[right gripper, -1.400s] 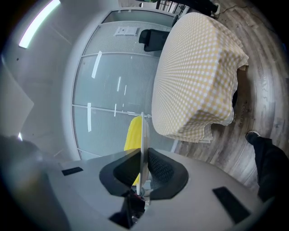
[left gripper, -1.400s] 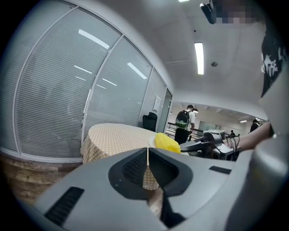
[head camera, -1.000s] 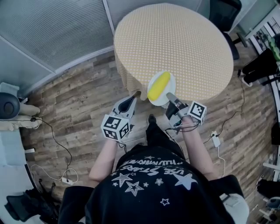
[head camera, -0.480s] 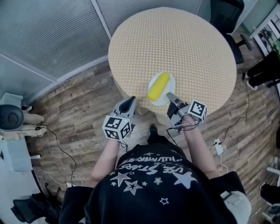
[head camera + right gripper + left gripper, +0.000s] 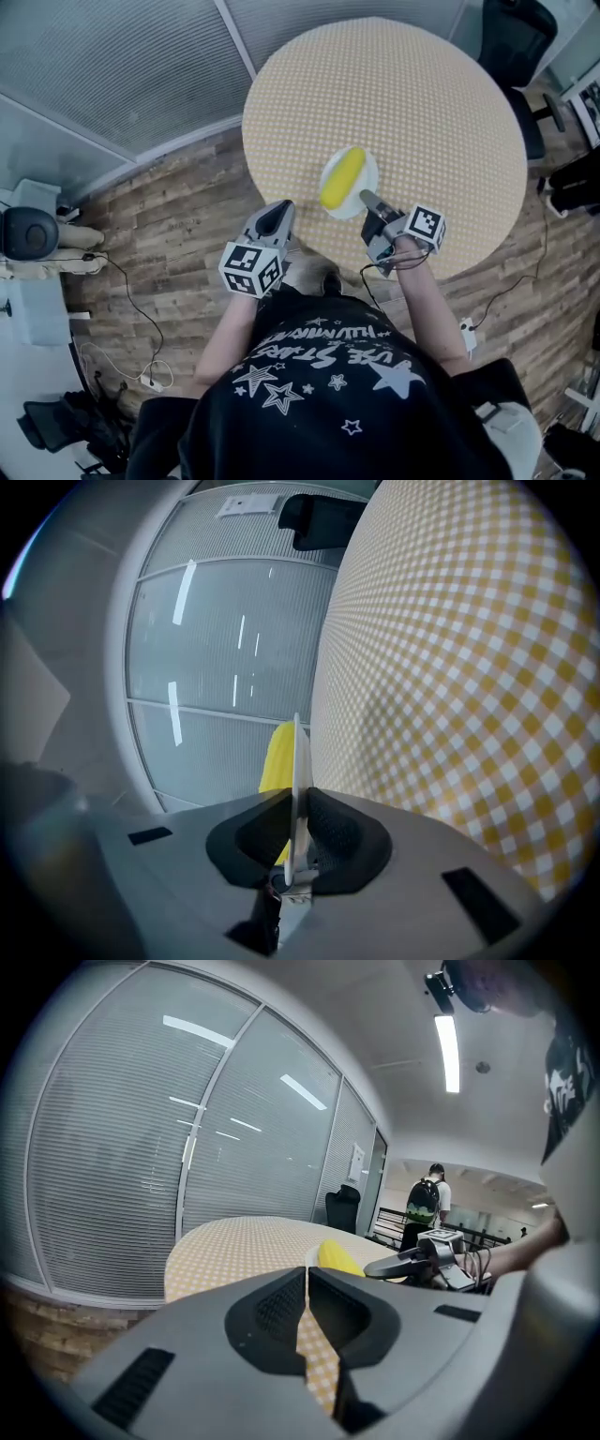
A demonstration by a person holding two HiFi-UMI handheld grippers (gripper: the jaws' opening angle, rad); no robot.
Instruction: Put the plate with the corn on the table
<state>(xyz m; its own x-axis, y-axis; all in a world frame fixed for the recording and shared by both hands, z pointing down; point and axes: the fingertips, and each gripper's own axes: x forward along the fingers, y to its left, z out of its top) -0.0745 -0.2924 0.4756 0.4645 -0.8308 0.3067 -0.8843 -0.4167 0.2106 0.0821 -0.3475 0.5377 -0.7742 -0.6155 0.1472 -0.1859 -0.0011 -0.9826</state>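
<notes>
- Right gripper (image 5: 368,200): jaws clamped on the near rim of the white plate (image 5: 368,172); seen edge-on between the pads in the right gripper view.
- Corn (image 5: 342,178): yellow cob lying across the plate.
- Plate position: over the near edge of the round, yellow-checked table (image 5: 422,103); resting or just above it, unclear from above.
- Left gripper (image 5: 275,217): jaws closed together, nothing between them; held off the table's edge, left of the plate.

Past the plate (image 5: 368,184), the table (image 5: 422,103) lies open from ten to three o'clock. A black chair (image 5: 520,37) stands at its two o'clock edge, a glass wall (image 5: 112,66) at ten; the left gripper (image 5: 280,208) hangs at the plate's eight.
</notes>
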